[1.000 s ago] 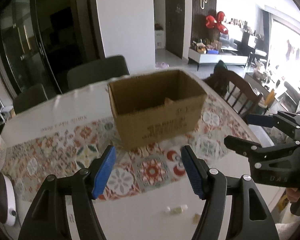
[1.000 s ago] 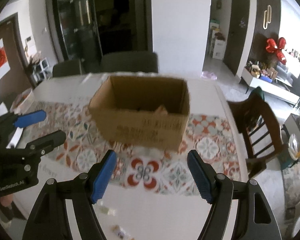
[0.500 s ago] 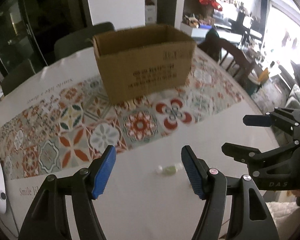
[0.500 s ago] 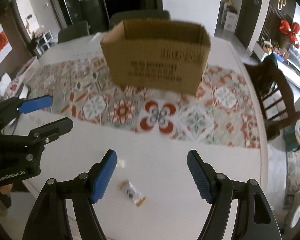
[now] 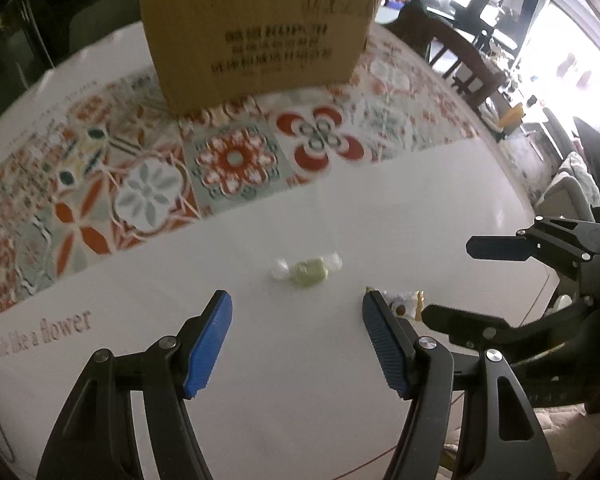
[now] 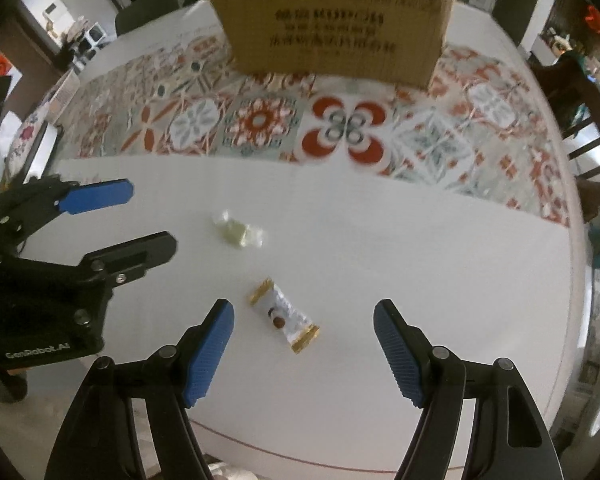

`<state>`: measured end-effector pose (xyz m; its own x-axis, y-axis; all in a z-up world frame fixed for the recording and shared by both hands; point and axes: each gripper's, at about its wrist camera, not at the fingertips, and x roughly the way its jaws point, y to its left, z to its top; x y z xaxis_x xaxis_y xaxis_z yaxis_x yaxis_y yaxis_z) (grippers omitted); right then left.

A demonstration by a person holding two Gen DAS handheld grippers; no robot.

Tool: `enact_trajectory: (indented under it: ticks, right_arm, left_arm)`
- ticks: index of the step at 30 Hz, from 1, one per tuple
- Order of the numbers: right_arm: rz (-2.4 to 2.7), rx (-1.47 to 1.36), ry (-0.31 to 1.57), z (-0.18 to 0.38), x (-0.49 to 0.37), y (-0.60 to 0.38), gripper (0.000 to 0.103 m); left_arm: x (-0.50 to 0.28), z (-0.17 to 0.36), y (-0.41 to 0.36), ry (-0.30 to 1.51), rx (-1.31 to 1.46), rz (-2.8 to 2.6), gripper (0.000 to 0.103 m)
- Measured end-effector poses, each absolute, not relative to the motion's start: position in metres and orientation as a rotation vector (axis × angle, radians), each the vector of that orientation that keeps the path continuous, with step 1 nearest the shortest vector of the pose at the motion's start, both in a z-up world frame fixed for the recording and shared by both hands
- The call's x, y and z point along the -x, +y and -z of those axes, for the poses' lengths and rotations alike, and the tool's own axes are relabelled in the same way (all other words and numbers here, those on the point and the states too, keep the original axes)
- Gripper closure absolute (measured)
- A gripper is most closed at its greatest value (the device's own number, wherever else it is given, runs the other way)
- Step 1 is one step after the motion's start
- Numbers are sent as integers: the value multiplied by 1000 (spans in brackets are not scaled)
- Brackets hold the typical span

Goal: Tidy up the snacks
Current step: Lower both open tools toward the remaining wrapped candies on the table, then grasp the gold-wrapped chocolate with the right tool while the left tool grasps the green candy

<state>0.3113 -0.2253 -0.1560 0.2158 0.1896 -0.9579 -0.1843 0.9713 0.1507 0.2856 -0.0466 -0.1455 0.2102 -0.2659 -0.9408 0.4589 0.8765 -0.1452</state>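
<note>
On the left, the left gripper (image 5: 296,320) hangs over the white part of the table (image 5: 260,380). Its blue jaws stand wide apart and hold nothing. Just ahead of it lies a small green candy (image 5: 307,270) in a clear wrapper with twisted ends. It looks very light and a bit crinkly, so it could slide away if poked. I think the fat middle is the best place to pinch it, not the thin twisted ends.

To the right lies a white snack packet (image 6: 285,316) with gold ends. The right gripper (image 6: 304,334) hangs over it, jaws wide, with nothing in them. The packet looks light, soft and smooth. Squeezing across its middle should work best.

Farther back, on the flowery cloth (image 6: 260,120), stands a cardboard box (image 6: 332,20). That is probably where the snacks go.
</note>
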Motion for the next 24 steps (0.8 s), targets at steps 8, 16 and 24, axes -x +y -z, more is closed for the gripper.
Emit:
enact_trajectory:
  ticks: [8, 16, 24]
  right_arm:
    - [-277, -23, 1411, 188, -312, -219, 30]
    - [-275, -4, 1430, 203, -315, -216, 32]
    - [-275, 6, 1438, 211, -318, -213, 36]
  left_arm:
    - [-297, 168, -52, 1331, -140, 508, 36]
    - [-308, 182, -61, 1348, -147, 499, 37]
    - [-313, 196, -68, 1366, -165, 485, 37]
